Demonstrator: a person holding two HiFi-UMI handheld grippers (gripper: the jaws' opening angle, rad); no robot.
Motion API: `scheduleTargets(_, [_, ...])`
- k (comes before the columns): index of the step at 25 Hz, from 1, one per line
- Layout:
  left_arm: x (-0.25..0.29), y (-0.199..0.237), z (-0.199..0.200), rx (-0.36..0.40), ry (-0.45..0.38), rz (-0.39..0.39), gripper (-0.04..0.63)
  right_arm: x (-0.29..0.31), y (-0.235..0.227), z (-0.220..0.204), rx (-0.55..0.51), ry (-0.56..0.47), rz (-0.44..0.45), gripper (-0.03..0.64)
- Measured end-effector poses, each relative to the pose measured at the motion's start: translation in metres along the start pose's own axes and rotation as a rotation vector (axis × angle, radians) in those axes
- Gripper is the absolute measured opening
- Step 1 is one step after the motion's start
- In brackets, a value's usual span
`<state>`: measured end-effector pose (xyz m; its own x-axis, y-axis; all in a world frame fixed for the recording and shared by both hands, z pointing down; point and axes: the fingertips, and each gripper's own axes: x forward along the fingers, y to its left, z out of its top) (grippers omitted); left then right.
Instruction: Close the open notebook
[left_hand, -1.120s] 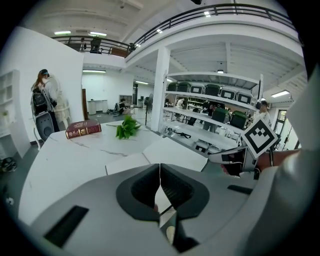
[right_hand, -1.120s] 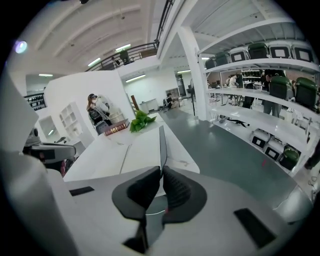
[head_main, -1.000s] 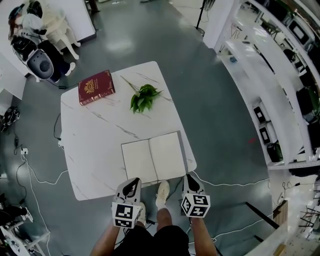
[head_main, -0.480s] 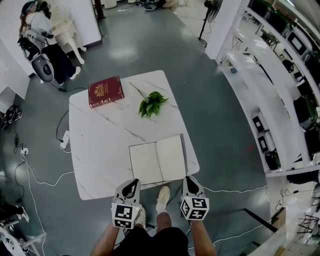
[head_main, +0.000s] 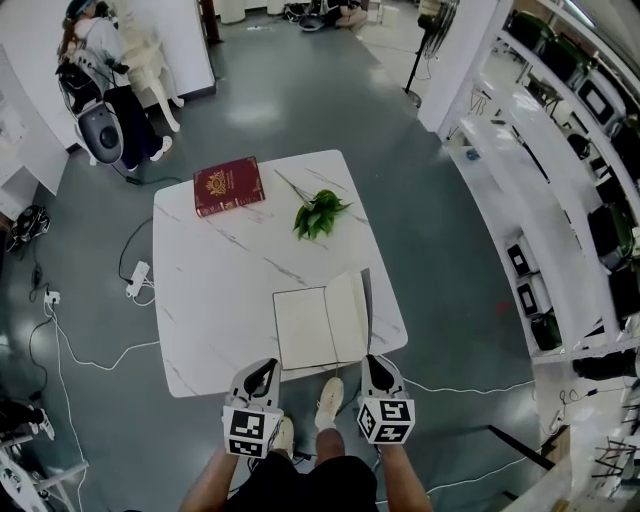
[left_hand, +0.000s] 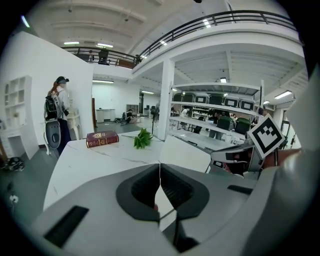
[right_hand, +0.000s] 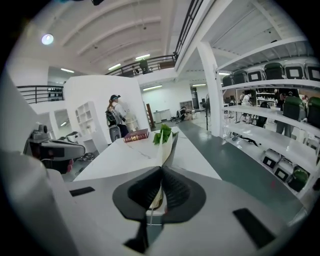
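Note:
The open notebook (head_main: 305, 330) lies with blank cream pages at the near edge of the white marble table (head_main: 220, 270). Its right half (head_main: 352, 312) is tilted up, the dark cover edge showing. My right gripper (head_main: 372, 362) is shut on the near corner of that right cover. In the right gripper view the cover (right_hand: 168, 144) stands on edge, running away from the shut right gripper (right_hand: 160, 172). My left gripper (head_main: 262, 368) hangs just off the table's near edge, left of the notebook. It (left_hand: 160, 172) is shut with nothing in it, and the raised page (left_hand: 186, 152) shows beyond it.
A closed red book (head_main: 228, 185) lies at the table's far left corner, a green leafy sprig (head_main: 318, 214) beside it. White shelving (head_main: 540, 150) runs along the right. A person (head_main: 95, 40) stands far off at the upper left. Cables (head_main: 80, 340) lie on the grey floor.
The notebook's right half has come up off the table and looks narrower from above. Both grippers have risen slightly at the table's near edge.

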<state>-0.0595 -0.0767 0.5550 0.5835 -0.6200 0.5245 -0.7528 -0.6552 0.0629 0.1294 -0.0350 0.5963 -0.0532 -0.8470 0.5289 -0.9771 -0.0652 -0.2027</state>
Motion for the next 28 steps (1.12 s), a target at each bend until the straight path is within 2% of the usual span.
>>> scheduleTargets(28, [-0.054,0.042,-0.019,-0.045,-0.032,0.083,0.025,0.006,0.089,-0.008,-0.128,0.001,0.126,0.025])
